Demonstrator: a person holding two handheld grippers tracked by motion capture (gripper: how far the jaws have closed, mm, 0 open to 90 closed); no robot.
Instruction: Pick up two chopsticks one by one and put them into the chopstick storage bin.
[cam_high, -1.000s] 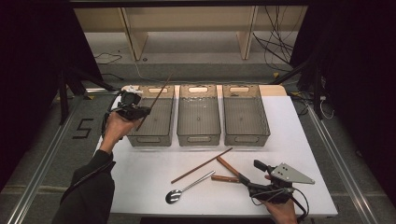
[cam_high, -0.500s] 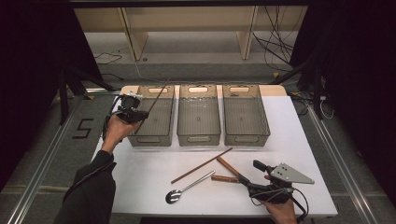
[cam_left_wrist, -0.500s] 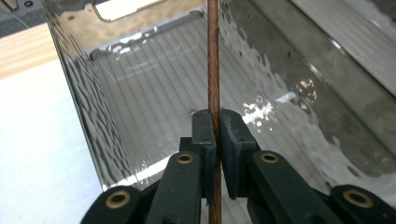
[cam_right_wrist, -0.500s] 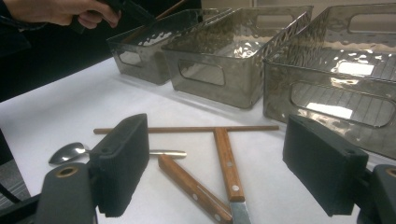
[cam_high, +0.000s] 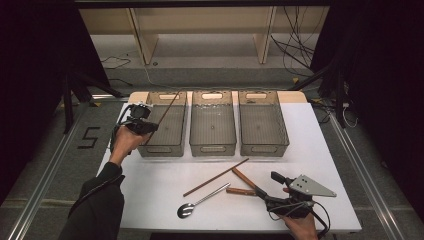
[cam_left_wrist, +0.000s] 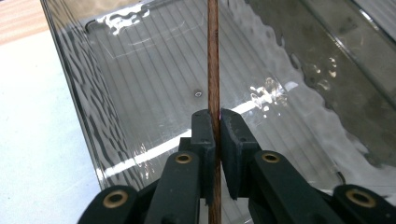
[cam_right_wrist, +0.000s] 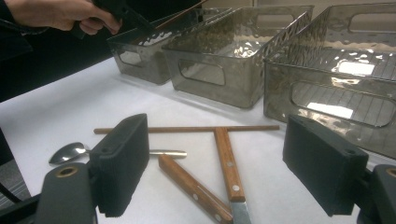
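While the left tool (cam_high: 145, 126) sits at the upper left of the high view, over the near corner of the leftmost bin (cam_high: 162, 145), its jaws are pressed tight on a thin brown chopstick (cam_high: 166, 111).

Item 1, chopstick: slanted across the leftmost bin, upper end toward the bin's far rim; in the left gripper view it (cam_left_wrist: 213, 70) runs straight up the middle of the frame from between the two black pads, with the ribbed bin floor behind it.

Item 2, three clear grey bins in a row across the upper half of the counter (cam_high: 150, 200): leftmost as above, middle bin (cam_high: 212, 147), right bin (cam_high: 263, 145), set just beside one another.

Item 3, right tool (cam_high: 267, 196): lower right of the high view, resting low by the counter's near edge, jaws wide apart with nothing between the pads, as the right gripper view (cam_right_wrist: 224, 172) shows.

Item 4, loose pieces in the lower centre, in front of the right tool: a second chopstick (cam_high: 216, 177) lying aslant; a metal spoon (cam_high: 200, 201) with its bowl toward the lower left; two wooden-handled knives (cam_high: 242, 184), crossing near the tool's jaws. One knife handle (cam_right_wrist: 227, 163) touches the second chopstick.
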